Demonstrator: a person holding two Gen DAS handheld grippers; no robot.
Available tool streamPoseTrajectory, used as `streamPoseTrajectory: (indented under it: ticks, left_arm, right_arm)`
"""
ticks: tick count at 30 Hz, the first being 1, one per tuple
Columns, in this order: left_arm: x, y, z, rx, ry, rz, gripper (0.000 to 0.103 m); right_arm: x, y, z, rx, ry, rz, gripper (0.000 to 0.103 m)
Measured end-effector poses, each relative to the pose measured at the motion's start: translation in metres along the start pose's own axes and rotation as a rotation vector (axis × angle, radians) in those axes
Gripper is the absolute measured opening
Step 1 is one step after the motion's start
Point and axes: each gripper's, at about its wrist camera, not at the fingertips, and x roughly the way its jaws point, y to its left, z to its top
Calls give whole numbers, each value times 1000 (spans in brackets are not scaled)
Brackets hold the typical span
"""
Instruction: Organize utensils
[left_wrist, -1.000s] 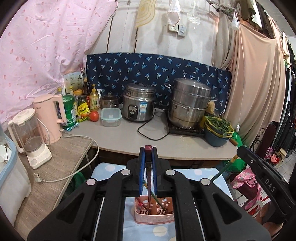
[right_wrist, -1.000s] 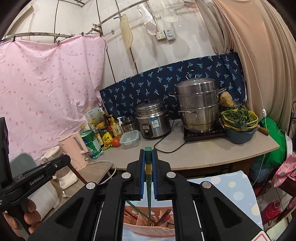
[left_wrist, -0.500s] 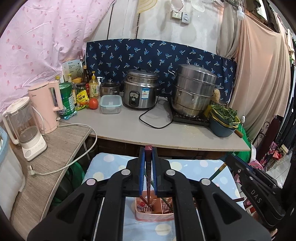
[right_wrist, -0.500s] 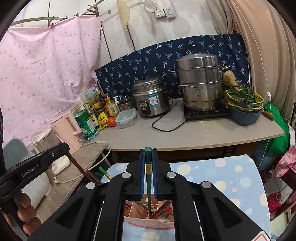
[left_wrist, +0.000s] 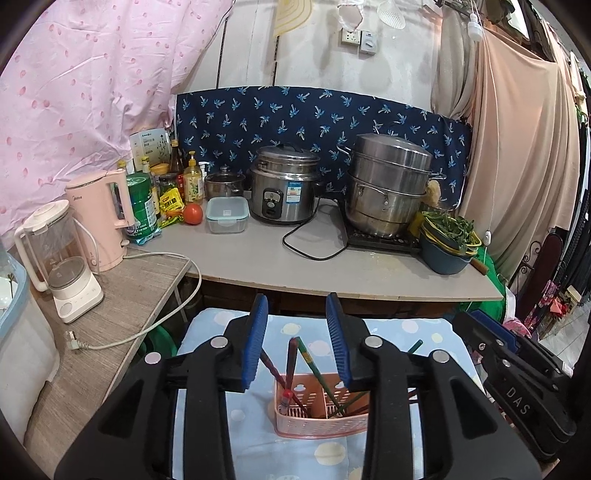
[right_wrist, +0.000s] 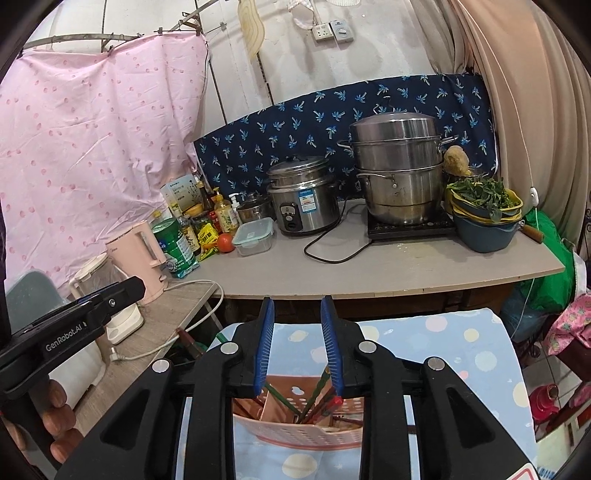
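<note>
A pink slotted utensil basket (left_wrist: 317, 417) stands on a blue dotted cloth (left_wrist: 258, 443) and holds several red and green chopsticks. My left gripper (left_wrist: 297, 339) is open and empty above it; a red chopstick (left_wrist: 290, 369) and a green chopstick (left_wrist: 314, 363) lean in the basket between its fingers. My right gripper (right_wrist: 297, 341) is open and empty over the same basket (right_wrist: 306, 430), where green chopsticks (right_wrist: 317, 387) lean. The right gripper's body shows at the left wrist view's right edge (left_wrist: 517, 384); the left gripper's body shows in the right wrist view (right_wrist: 70, 325).
A grey counter (left_wrist: 332, 266) lies behind, with a rice cooker (left_wrist: 284, 184), a steel steamer pot (left_wrist: 388, 188), a bowl of greens (left_wrist: 447, 240), a pink kettle (left_wrist: 101, 218), a blender (left_wrist: 59, 258), bottles and a food box (left_wrist: 226, 215). A power cord (left_wrist: 147, 325) hangs off the wooden side table.
Both grippers have opened and let go of their chopsticks, the left a red one and the right a green one, which now stand in the basket.
</note>
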Motion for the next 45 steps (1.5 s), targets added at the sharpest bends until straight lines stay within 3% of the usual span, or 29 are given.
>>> streamPoseTrajectory:
  ticks: [13, 15, 25, 36, 40, 45]
  left_arm:
    - [-30, -2, -37, 20, 34, 36, 33]
    - [-33, -2, -45, 24, 41, 49, 35]
    - [-53, -4, -83, 38, 72, 83, 50]
    - [-70, -4, -118, 51, 100, 113, 65]
    - [-72, -2, -131, 53, 120, 121, 68]
    - [-73, -1, -146, 47, 146, 124, 76]
  right_arm:
    - [-39, 4, -37, -20, 54, -20, 33]
    - [-46, 6, -45, -24, 60, -24, 37]
    - [-76, 18, -80, -86, 81, -77, 39]
    - [-91, 14, -114, -63, 140, -103, 40]
    - [-96, 11, -124, -58, 149, -114, 55]
    - [-100, 5, -136, -44, 164, -122, 67]
